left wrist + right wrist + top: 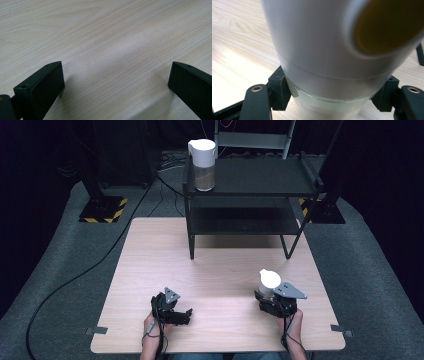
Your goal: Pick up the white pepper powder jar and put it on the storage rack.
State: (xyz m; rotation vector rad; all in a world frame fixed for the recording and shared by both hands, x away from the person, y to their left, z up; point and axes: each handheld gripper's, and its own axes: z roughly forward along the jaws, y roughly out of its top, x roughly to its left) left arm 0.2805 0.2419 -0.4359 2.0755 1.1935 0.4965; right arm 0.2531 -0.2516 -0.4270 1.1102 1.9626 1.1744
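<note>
Right gripper [270,299] clamped on white-lidded jar [269,282], near table [150,245] front edge.
High view: matching jar [202,165] already on shelf rack [260,185]; this one probably goes next. Left gripper view: jaws apart, empty. Right gripper view: pads [278,91] squeeze jar [324,62] below lid.

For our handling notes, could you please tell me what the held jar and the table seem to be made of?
Jar: matte white lid, probably plastic; clear body, glass or plastic. Table: pale wood-grain top, possibly laminate.
</note>
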